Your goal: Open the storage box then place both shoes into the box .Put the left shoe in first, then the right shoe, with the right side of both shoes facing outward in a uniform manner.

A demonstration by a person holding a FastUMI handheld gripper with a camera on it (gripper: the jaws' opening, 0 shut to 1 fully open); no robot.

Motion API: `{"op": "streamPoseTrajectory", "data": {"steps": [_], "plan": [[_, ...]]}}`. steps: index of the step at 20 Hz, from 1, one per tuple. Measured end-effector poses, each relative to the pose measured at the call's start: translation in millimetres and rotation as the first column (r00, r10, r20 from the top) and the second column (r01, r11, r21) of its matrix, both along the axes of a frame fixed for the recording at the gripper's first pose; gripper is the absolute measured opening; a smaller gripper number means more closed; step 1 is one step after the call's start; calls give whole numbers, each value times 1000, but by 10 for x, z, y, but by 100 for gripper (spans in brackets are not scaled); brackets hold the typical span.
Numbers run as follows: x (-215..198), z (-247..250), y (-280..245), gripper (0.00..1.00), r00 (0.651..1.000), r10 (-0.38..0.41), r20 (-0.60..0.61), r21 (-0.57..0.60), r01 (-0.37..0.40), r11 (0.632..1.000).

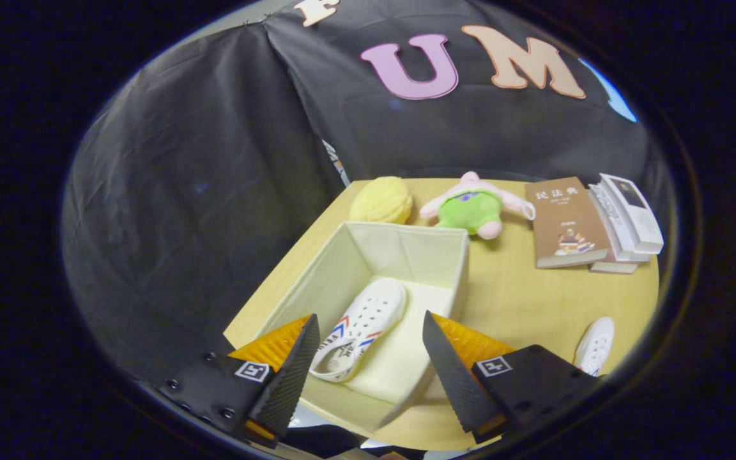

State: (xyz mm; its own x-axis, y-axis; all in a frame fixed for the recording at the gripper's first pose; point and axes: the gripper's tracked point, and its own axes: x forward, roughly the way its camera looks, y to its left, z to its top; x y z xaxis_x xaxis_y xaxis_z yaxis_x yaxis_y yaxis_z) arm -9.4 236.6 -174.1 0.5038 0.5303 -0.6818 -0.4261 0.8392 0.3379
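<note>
1. The open fabric storage box (406, 255) is pale cream inside and out.
2. The white canvas shoe in the box (361, 326) has red and blue chevron stripes on its side.
3. The second white shoe on the counter (595, 345) shows a touch of blue.
4. The wooden counter (521, 300) is light tan.
5. The round plush toy (381, 200) is yellow.
6. The stuffed doll (473, 207) is green and pink.
7. The book (565, 220) has a brown cover.
8. The telephone (627, 217) is white.
9. The claw (368, 358) stands open over the box.

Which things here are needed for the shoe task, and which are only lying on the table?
For the task: storage box, open; white shoe in the box; second white shoe on the table; gripper, open above the box.

Lying about: yellow plush, green and pink plush toy, brown book, white telephone.
</note>
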Motion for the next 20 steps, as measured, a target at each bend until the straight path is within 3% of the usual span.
{"op": "streamPoseTrajectory", "data": {"steps": [9,15,20], "plan": [[135,45,-1391,100,988,-123,91,-90,131,987],[196,-261,-2416,100,969,-236,69,-150,244,958],[105,-615,-3087,100,956,-292,16,-221,288,932]]}}
